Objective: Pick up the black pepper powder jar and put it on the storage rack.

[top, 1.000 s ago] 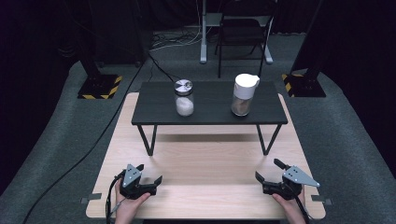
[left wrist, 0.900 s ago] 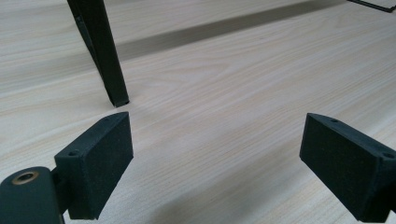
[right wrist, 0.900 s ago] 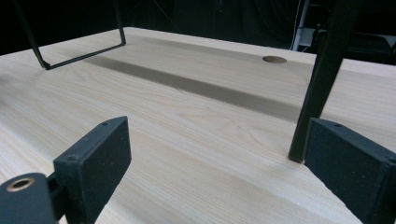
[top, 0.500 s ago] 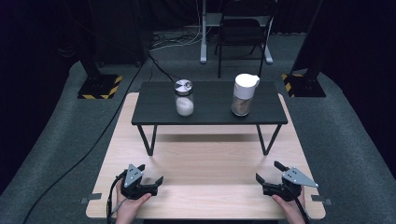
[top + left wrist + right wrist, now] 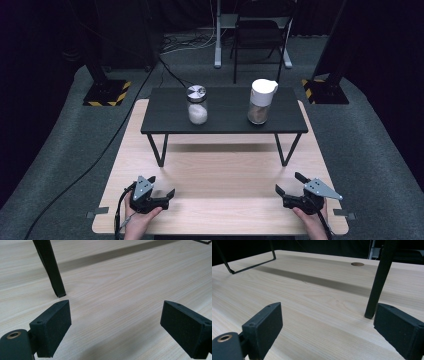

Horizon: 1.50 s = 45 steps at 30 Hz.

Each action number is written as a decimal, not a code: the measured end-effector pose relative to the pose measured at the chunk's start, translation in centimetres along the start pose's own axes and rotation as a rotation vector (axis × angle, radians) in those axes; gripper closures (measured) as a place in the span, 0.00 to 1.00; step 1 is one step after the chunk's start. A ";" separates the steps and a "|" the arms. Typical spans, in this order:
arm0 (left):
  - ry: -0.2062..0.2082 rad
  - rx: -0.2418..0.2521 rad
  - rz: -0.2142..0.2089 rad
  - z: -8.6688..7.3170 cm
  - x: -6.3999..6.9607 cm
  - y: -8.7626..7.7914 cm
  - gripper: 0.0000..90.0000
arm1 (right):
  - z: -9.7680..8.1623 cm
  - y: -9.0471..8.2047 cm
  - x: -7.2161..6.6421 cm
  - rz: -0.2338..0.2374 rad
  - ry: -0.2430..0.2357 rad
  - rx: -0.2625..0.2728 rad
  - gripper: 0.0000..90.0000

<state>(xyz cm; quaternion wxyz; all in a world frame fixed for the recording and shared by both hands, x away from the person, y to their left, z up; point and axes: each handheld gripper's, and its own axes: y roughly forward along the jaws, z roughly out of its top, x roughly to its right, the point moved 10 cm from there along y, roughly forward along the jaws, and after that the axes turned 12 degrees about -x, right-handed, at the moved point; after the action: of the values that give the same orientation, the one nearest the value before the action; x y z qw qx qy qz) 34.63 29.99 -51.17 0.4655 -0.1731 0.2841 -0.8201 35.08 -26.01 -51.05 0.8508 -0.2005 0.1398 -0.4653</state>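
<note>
Glass jar [image 5: 197, 104] well beyond left hand-held gripper [image 5: 161, 193]

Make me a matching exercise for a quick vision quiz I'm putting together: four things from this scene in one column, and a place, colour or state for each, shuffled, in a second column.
Things:
1. jar with the metal lid
2. bottle with the white cap
3. left gripper
4. small black table

Descriptions:
A. stands on the wooden tabletop on thin black legs
B. holds a white powder
C. open, low over the near left part of the wood
D. holds a brownish filling, on the right of the black top

Pairs: 1-B, 2-D, 3-C, 4-A
</note>
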 end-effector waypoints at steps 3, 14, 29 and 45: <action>0.003 -0.001 0.001 0.0 0.0 0.0 0.11 | 0.0 0.0 0.0 -0.001 -0.004 -0.003 0.08; 0.007 0.001 0.002 0.0 0.0 0.0 0.11 | -0.1 0.2 0.1 -0.006 0.000 -0.016 0.08; 0.004 -0.004 0.002 0.0 0.1 0.0 0.11 | -0.2 0.3 0.4 -0.015 0.002 -0.031 0.09; 0.007 -0.003 0.003 0.0 0.1 0.0 0.11 | -0.2 0.5 0.3 -0.016 -0.008 -0.043 0.09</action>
<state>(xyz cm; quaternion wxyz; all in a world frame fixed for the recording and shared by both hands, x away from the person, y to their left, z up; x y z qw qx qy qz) 34.56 29.92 -51.15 0.4653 -0.1706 0.2874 -0.8196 35.49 -26.08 -51.46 0.8431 -0.2219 0.1448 -0.4680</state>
